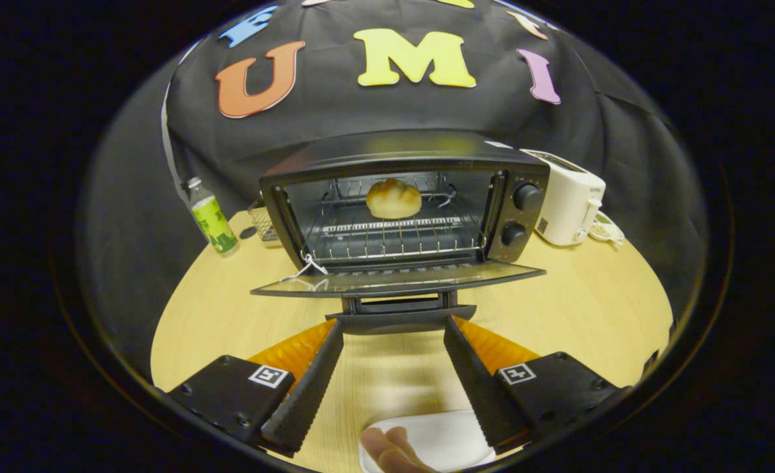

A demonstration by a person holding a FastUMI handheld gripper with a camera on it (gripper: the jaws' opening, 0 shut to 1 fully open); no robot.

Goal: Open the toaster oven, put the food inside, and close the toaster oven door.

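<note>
Gripper (394, 328) released, fingertips just under door handle (400, 320); bun (394, 198) on oven rack (394, 240).

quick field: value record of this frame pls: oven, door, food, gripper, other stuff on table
toaster oven: on the wooden table, beyond the fingers
door: open, folded down flat
handle: level with the fingertips, between them
bread roll: inside, on the wire rack
gripper: open, holding nothing
white plate: beneath the fingers, a hand at its edge
bottle: left of the oven
white toaster: right of the oven
</note>
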